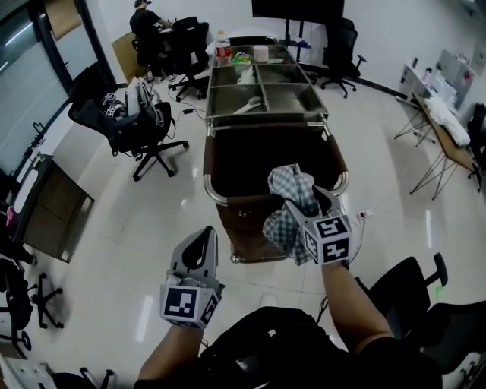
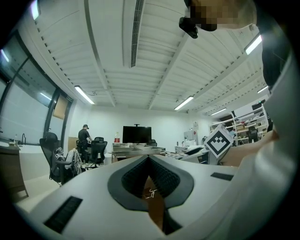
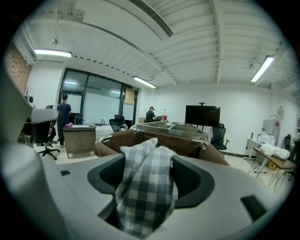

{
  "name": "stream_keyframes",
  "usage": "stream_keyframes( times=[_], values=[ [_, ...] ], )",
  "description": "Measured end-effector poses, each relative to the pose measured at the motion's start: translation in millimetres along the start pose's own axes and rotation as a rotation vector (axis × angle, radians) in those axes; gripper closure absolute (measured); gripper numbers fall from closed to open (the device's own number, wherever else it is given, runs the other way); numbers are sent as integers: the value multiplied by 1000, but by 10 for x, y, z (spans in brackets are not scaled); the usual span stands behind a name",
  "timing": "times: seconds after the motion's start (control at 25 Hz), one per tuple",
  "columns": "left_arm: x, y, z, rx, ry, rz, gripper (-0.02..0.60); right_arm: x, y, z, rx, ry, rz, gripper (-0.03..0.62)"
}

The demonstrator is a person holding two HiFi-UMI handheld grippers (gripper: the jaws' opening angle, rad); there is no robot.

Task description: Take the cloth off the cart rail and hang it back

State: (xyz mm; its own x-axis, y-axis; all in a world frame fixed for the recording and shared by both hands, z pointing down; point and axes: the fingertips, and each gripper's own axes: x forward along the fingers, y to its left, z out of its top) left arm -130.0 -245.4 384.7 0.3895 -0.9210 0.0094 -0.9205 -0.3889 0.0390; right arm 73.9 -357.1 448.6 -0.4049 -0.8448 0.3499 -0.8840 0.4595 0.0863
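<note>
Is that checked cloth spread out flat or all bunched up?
Bunched up: the checked cloth shows crumpled folds in a heap, not a flat sheet.

I am looking into an open office. Rolling office chairs stand on a shiny white floor. A person is busy by the far wall, and a big black screen stands there. Long strip lights run along the ceiling, glass walls close one side, and shelves fill another.
</note>
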Motion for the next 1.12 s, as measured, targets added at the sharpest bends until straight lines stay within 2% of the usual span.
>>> stream_keyframes(
  times=[0.08,0.2,0.36,0.6,0.68,0.72,0.76,0.8,0.84,1.12],
  values=[
    [-86,-14,13,-1,-6,0,581,-34,-15,45,-8,-10,-19,250],
    [-249,-48,28,-10,-8,3,581,-184,-60,192,1,-60,-60,194],
    [-462,-46,28,-6,-22,10,581,-417,1,317,-3,-115,-83,194],
    [-798,-176,-12,-12,-21,-17,581,-843,217,239,5,-136,-95,202],
    [-913,-238,-25,-14,-20,-32,581,-1039,318,227,13,-155,-87,258],
    [-972,-276,-36,-16,-17,-41,581,-1152,369,219,22,-169,-81,336],
    [-1031,-317,-50,-17,-13,-52,581,-1267,419,208,36,-184,-76,466],
    [-1088,-360,-68,-19,-8,-63,581,-1378,468,190,52,-195,-70,555],
    [-1142,-406,-88,-21,-2,-75,581,-1483,515,167,68,-204,-65,588],
    [-1339,-756,-129,-27,12,-171,581,-2096,779,-6,201,-235,18,586]
  ],
)
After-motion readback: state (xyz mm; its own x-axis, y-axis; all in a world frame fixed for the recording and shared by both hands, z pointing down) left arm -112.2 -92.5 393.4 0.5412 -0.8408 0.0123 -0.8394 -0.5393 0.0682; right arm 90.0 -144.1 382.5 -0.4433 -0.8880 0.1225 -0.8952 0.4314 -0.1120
